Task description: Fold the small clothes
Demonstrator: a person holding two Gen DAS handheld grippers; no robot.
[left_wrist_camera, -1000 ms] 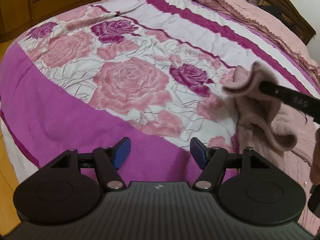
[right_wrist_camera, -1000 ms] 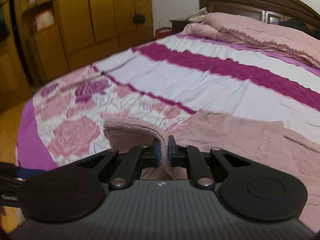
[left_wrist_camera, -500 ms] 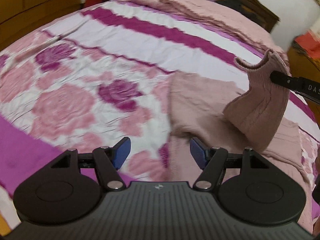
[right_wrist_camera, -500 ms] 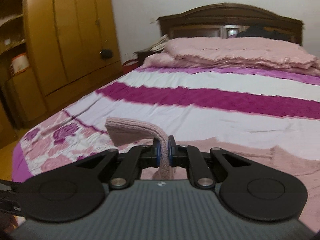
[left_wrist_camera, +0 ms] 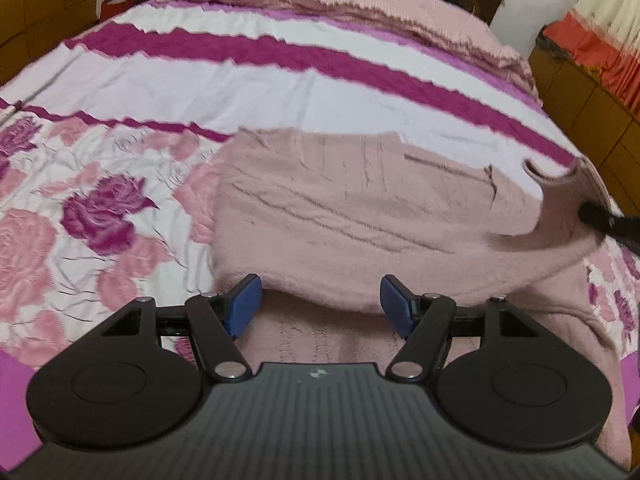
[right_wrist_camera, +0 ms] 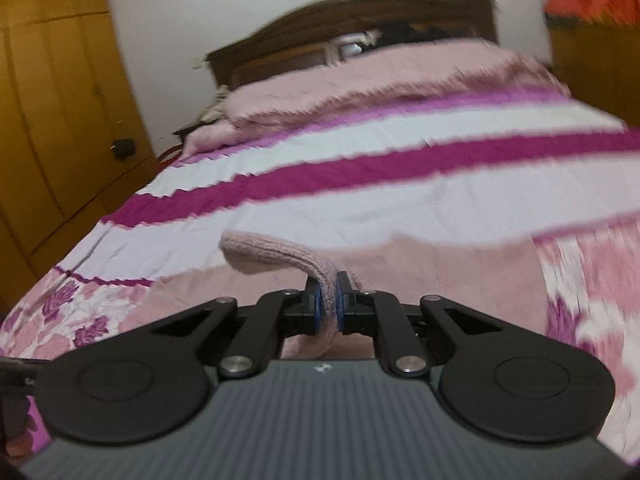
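A dusty-pink knitted garment lies spread on the flowered bedspread. My left gripper is open and empty, hovering just above the garment's near edge. My right gripper is shut on a ribbed cuff of the pink garment, which curls up over the jaws. In the left wrist view the right gripper's black finger shows at the far right, holding that lifted cuff.
A pink blanket is bunched at the head of the bed before a dark wooden headboard. Wooden wardrobes stand to the left. A wooden cabinet and an orange curtain stand to the right.
My right gripper has carried the cuff to the right across the garment and lower. My left gripper has moved right, from over the flowered bedspread to over the garment's near edge, still open.
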